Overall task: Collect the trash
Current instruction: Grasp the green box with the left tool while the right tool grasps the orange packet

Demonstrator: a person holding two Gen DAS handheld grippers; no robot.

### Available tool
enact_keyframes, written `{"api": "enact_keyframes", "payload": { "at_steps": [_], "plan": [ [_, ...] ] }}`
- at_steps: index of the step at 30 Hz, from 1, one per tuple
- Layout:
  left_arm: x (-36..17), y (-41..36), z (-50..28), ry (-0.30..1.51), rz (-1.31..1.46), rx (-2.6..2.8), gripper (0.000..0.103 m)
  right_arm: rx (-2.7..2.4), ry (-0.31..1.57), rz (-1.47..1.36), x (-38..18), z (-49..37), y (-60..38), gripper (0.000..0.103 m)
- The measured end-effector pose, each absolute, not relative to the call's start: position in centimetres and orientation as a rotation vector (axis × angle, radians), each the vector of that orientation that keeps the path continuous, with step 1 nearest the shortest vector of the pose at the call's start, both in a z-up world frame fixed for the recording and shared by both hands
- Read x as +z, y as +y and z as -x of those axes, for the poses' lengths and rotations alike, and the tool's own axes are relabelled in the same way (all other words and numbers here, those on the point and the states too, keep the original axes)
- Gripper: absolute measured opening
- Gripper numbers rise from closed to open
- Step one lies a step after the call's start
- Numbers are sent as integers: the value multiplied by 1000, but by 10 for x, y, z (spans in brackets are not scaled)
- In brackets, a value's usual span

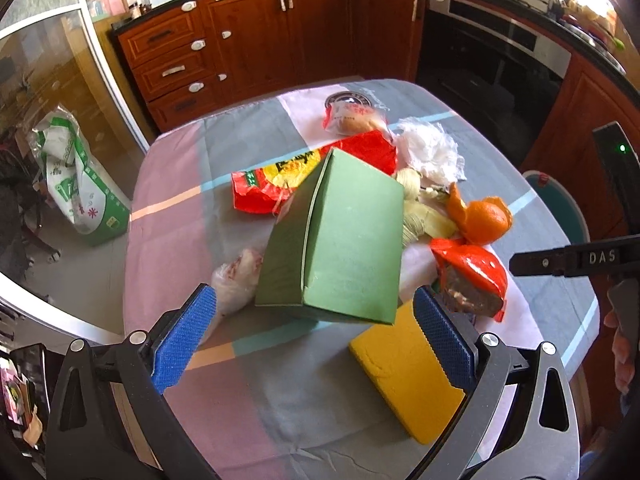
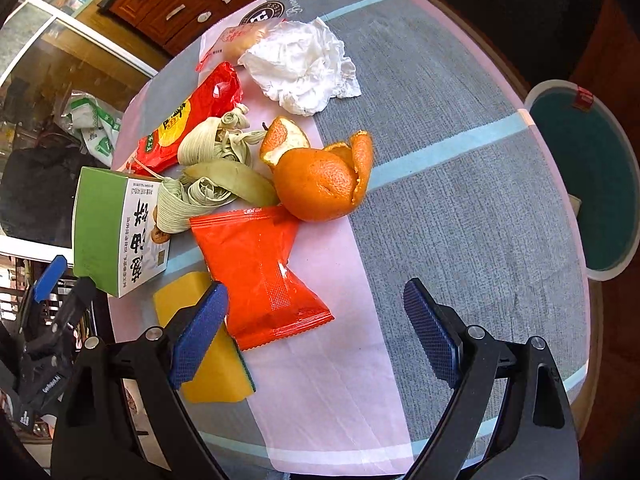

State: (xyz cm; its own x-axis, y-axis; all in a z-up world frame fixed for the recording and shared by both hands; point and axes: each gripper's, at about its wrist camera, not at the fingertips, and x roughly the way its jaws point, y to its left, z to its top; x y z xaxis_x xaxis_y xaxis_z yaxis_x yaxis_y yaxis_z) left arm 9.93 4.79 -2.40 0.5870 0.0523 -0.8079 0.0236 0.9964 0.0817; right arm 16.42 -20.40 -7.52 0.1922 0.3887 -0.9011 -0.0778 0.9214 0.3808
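Gaping wide, both claws hold nothing (bare table rightward to its edge).

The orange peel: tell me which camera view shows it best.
The right wrist view. There the orange peel lies whole and unobstructed in mid-frame, curled strips and pale inner side visible, next to the red wrapper. The left wrist view shows it smaller, at the far right of the trash pile beyond the green box.

A table in a striped cloth carries the litter. On it lie a yellow sponge, orange peel, crumpled tissue, red wrappers and what may be husks.
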Motion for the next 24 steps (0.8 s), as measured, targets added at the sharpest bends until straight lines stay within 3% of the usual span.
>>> {"api": "enact_keyframes", "payload": {
  "at_steps": [13,16,20,24],
  "plan": [
    [-64,46,-133,959,-105,16,99,330,1373,-256,-80,-162,-192,85],
    [-61,49,-134,942,-85,-15,78,334,1381,-258,-82,-164,-183,85],
    [-54,61,-133,924,-41,-9,70,344,1394,-255,-86,-168,-171,85],
    [-49,74,-131,927,23,-37,69,363,1403,-252,-90,-173,-158,85]
  ]
}}
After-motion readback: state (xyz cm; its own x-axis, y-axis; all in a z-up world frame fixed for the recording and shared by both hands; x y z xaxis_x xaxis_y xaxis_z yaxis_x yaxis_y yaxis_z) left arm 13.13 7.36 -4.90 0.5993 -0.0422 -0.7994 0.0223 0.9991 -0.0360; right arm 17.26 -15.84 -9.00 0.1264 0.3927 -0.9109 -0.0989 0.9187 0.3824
